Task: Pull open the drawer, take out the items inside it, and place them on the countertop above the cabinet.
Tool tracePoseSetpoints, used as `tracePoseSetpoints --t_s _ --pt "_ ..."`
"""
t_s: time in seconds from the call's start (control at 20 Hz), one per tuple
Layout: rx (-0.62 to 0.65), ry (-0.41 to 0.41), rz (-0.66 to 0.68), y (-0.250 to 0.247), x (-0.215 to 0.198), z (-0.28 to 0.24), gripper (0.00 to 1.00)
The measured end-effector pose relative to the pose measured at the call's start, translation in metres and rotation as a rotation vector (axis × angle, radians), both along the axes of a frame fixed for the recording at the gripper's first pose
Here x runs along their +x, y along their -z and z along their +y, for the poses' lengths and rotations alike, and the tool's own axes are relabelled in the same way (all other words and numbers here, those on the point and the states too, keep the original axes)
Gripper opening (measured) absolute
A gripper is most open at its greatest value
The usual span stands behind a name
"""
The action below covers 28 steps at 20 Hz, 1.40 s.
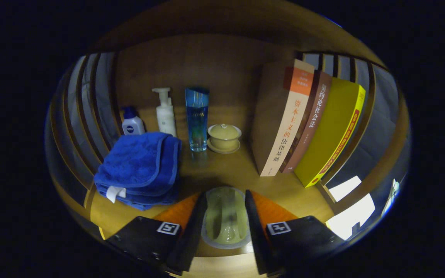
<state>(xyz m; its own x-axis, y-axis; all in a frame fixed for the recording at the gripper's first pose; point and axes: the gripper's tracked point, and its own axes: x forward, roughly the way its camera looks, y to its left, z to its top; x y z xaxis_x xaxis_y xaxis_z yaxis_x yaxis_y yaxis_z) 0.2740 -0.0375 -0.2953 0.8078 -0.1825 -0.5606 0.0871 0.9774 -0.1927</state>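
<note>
The tongs [225, 216], low in the frame's centre, grip a pale green cup [225, 218] above the wooden tabletop [222, 173].

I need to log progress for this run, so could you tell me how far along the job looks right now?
The fingers grip a pale green cup-like item held over the wooden countertop, so one item seems out of the drawer and about to be set down. Ahead stand a folded blue towel, a lidded bowl, bottles and books. Whether any came from the drawer, or what remains inside, cannot be told.
</note>
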Motion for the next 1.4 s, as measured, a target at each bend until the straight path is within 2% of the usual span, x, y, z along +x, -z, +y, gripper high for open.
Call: tracePoseSetpoints --t_s 0.1,0.25,0.3,0.6,1.05,1.4 --pt "0.022 -0.003 -0.073 -0.02 -0.01 0.004 0.85" --pt "-0.006 -0.022 -0.159 -0.051 -0.031 0.005 0.98" --pt "-0.004 -0.029 -0.179 -0.061 -0.04 0.008 0.99" --pt "0.085 -0.02 -0.273 -0.103 -0.101 0.017 0.99" --pt "0.032 -0.082 -0.399 -0.148 -0.226 0.022 0.99" --pt "0.043 -0.09 -0.429 -0.134 -0.309 0.034 0.99"
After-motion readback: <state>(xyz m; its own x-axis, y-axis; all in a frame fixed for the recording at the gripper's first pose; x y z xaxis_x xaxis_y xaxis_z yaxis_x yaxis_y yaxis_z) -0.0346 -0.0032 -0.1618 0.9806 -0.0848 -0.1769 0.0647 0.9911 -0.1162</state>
